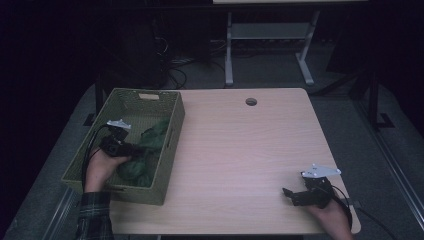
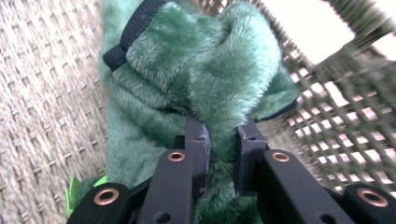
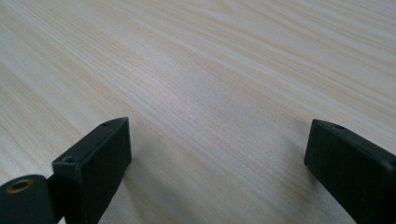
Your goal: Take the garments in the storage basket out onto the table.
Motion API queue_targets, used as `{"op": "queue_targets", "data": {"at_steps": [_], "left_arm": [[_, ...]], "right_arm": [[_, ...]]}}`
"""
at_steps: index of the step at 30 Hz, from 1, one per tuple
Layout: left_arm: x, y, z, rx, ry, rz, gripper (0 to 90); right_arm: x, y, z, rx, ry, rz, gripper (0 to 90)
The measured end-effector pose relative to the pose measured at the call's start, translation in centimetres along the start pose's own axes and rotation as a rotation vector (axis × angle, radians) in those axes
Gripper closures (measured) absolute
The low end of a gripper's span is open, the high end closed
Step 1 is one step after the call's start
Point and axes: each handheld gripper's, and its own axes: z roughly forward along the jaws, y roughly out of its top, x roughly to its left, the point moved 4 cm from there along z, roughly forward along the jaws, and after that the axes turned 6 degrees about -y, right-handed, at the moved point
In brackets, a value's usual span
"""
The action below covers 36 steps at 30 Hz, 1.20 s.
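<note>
**Left hand-held gripper clamped on green plush fabric inside the woven basket**

The left hand-held gripper (image 2: 223, 140) has its two black jaws pinched on a fold of the green plush fabric (image 2: 196, 79), with the pile bulging above the pads and squeezed into the narrow gap between them. In the high view this left hand-held gripper (image 1: 131, 148) sits inside the basket (image 1: 172, 137), reached in from the near side by the person's left hand (image 1: 102, 167), with a plaid sleeve (image 1: 92, 215) below it.

The fabric is fluffy, dark green and trimmed with a black edging strip (image 2: 128, 35). It lies heaped in the basket's right half, against the right wall, whose open weave shows just beside it in the left gripper view.

The basket is olive green, rectangular and woven, and stands on the left part of the light wooden surface (image 1: 240, 150).

The right hand-held gripper (image 1: 291, 195) rests low over the near right corner of the surface, well apart from the basket. Its jaws stand wide apart with nothing but bare wood grain between them.
</note>
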Motion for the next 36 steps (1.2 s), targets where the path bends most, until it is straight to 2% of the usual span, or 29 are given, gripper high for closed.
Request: {"op": "queue_targets", "data": {"at_steps": [2,10,11,12,13,23,36], "left_arm": [[-0.2,0.2,-0.5,-0.038,-0.01,-0.011,78.8],[-0.6,0.9,-2.6,-0.136,-0.021,-0.017,79.2],[-0.7,1.2,-3.2,-0.155,-0.025,-0.018,79.4],[-0.7,1.2,-3.2,-0.155,-0.025,-0.018,79.4],[-0.9,1.6,-3.7,-0.183,-0.024,-0.02,79.4],[-1.8,2.9,-6.1,-0.241,-0.027,-0.005,79.6],[-3.5,6.1,-9.9,-0.326,-0.025,0.036,80.2]], "right_arm": [[0.0,0.0,0.0,0.0,0.0,0.0,6.8],[0.0,0.0,0.0,0.0,0.0,0.0,6.8],[0.0,0.0,0.0,0.0,0.0,0.0,6.8],[0.0,0.0,0.0,0.0,0.0,0.0,6.8],[0.0,0.0,0.0,0.0,0.0,0.0,6.8],[0.0,0.0,0.0,0.0,0.0,0.0,6.8],[0.0,0.0,0.0,0.0,0.0,0.0,6.8]]}}
